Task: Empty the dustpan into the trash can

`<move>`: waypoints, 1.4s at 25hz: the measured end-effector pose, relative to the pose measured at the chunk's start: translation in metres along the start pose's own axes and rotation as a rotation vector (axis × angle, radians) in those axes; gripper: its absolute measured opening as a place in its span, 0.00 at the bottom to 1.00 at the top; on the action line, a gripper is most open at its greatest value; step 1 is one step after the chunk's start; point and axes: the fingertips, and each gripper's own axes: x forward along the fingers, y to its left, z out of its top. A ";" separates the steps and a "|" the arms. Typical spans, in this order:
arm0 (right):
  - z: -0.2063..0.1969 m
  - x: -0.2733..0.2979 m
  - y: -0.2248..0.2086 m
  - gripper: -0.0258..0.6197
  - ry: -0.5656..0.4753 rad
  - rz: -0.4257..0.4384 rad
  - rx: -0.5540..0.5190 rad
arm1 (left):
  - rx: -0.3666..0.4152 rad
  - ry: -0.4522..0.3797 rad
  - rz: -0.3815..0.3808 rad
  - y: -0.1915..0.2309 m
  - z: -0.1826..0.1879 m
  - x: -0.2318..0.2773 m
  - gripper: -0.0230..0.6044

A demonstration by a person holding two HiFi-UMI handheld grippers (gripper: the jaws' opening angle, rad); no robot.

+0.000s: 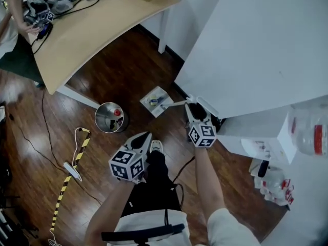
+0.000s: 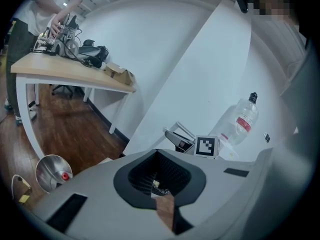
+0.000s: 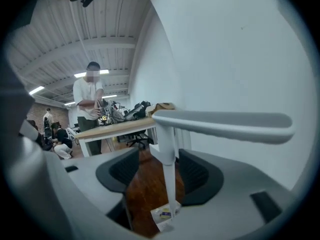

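Right gripper (image 1: 193, 106) holds its jaws apart around the upright handle (image 3: 169, 194) of the dustpan (image 1: 156, 101), not yet pinching; left gripper (image 1: 147, 139), closed and empty, hangs farther back

Shiny metal trash can (image 1: 98, 121), glossy wood floor (image 1: 123, 70)

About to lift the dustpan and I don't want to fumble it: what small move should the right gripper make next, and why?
Probably close the right gripper on the dustpan handle. Its jaws stand apart with the white upright handle between them, ungripped. The dustpan sits on the floor with scraps in it, apart from the trash can.
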 end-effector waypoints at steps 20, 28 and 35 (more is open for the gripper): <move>0.022 0.058 -0.002 0.32 -0.089 0.055 -0.081 | -0.062 0.038 0.061 0.038 -0.037 0.008 0.02; 0.029 0.079 -0.014 0.32 -0.013 0.070 -0.037 | -0.161 0.011 0.108 0.054 -0.023 -0.001 0.02; 0.032 0.069 -0.011 0.33 0.025 0.073 -0.018 | -0.200 -0.013 0.136 0.056 0.007 -0.008 0.02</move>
